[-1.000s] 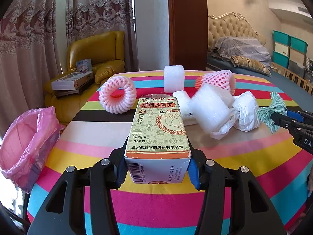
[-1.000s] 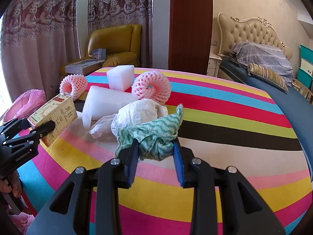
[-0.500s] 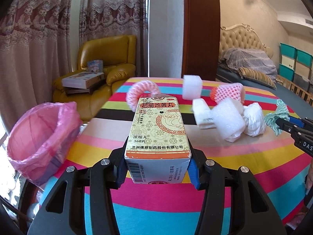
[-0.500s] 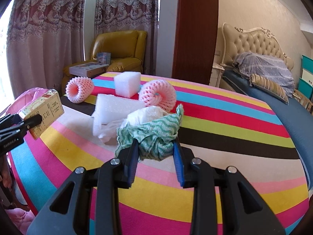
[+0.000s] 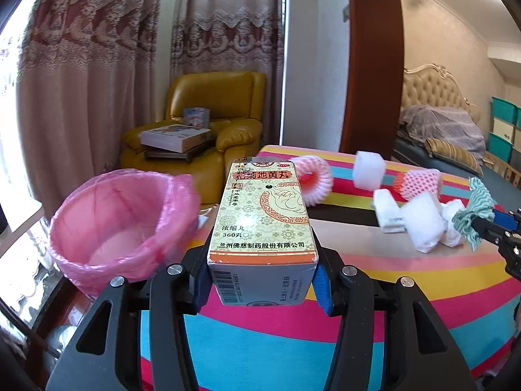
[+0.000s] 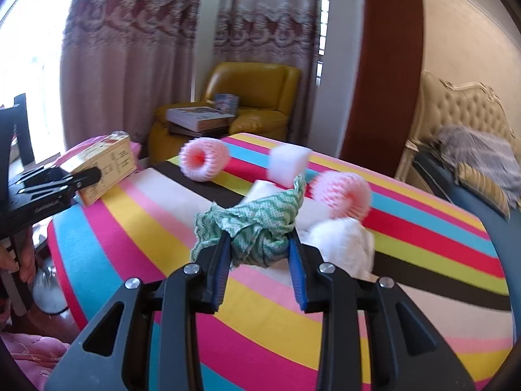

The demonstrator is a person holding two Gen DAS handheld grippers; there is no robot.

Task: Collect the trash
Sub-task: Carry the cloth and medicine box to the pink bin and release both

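Field notes, taken beside the striped table (image 5: 374, 280).

Left gripper (image 5: 262, 280) was clenched on a medicine box (image 5: 263, 224), its blue pads pressed against the box's two long sides near the barcode end. The box was held clear of the table, over the table's edge, with its far end pointing across the cloth. Just beside the table on that same side stood a bin lined with a pink bag (image 5: 123, 224), mouth open, the box right next to its rim but not over it.

Right gripper (image 6: 259, 267) was clamped on a bunched green cloth (image 6: 257, 228), the wad squeezed between both pads and sticking up above them, lifted off the table.

On the table lay the rest of the trash: two pink foam fruit nets (image 6: 205, 159) (image 6: 342, 192), one toward the armchair end and one nearer the middle; a white foam block (image 6: 288, 166) between them; and a cluster of white wrapping and crumpled paper (image 6: 342, 241) just behind the cloth, near the table's middle. Motion blur softened these.

Beyond the table, a yellow armchair (image 5: 211, 130) carried a flat box (image 5: 176, 137). A padded headboard (image 5: 433, 94) stood well apart from the table, on the side away from the bin.

A person's fingers (image 6: 19, 260) showed below the left gripper.
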